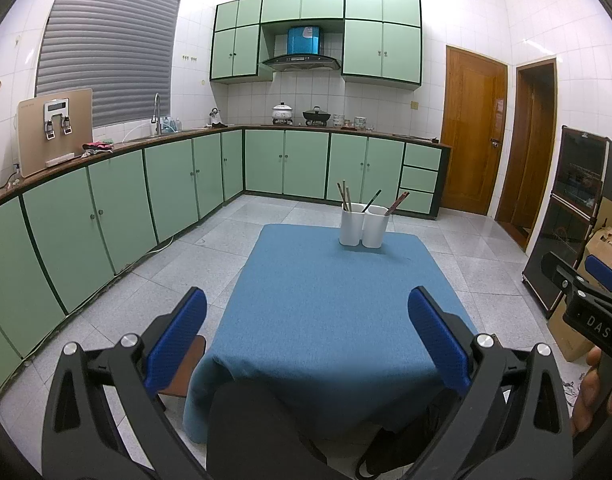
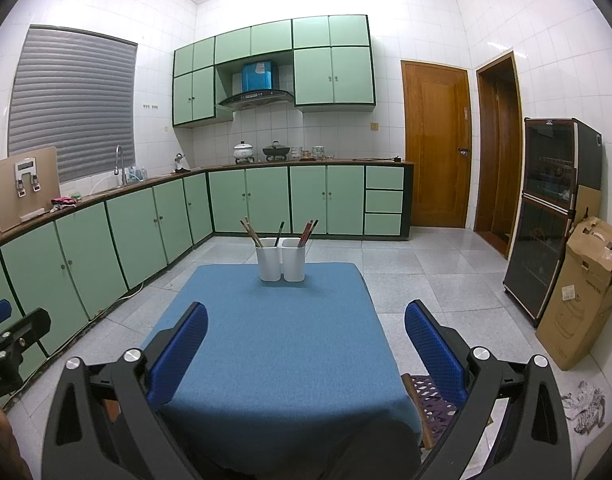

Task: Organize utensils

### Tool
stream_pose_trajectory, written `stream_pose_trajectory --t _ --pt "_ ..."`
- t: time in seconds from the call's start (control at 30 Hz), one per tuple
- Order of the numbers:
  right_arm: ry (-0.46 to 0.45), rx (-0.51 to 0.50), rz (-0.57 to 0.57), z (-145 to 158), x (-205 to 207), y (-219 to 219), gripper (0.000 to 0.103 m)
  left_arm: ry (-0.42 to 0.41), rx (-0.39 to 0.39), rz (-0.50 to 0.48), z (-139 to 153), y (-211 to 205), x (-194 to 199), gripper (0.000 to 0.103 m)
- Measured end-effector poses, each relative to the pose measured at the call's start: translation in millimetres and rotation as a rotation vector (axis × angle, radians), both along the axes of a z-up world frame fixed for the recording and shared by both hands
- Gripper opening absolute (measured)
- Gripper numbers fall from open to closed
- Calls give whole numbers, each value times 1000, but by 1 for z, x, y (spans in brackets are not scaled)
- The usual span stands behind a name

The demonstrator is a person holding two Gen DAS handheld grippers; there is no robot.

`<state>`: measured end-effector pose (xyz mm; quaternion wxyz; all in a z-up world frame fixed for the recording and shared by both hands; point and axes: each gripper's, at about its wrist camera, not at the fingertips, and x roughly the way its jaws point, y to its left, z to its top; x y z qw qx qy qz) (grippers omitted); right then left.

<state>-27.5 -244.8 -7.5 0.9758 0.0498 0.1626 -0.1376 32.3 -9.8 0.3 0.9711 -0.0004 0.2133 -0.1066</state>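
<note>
Blue-clothed table (image 2: 274,344) holds two white cups (image 2: 281,259) of chopsticks (image 2: 251,231), well beyond both gaping, empty hand-held grippers (image 1: 306,332) (image 2: 306,340)

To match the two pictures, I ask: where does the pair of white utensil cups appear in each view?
Left wrist view: the white utensil cups stand right of centre, at the far edge of the blue tablecloth.
Right wrist view: the cups stand left of centre, at the far edge.
Shared landmark: the range hood.

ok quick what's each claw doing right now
left claw: open, holding nothing
right claw: open, holding nothing
</note>
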Motion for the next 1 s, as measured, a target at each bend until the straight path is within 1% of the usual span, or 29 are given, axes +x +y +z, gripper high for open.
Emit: stream_pose_trajectory --t 1.0 --pt "3 4 3 1 1 4 97 1 1 1 -1 -2 0 98"
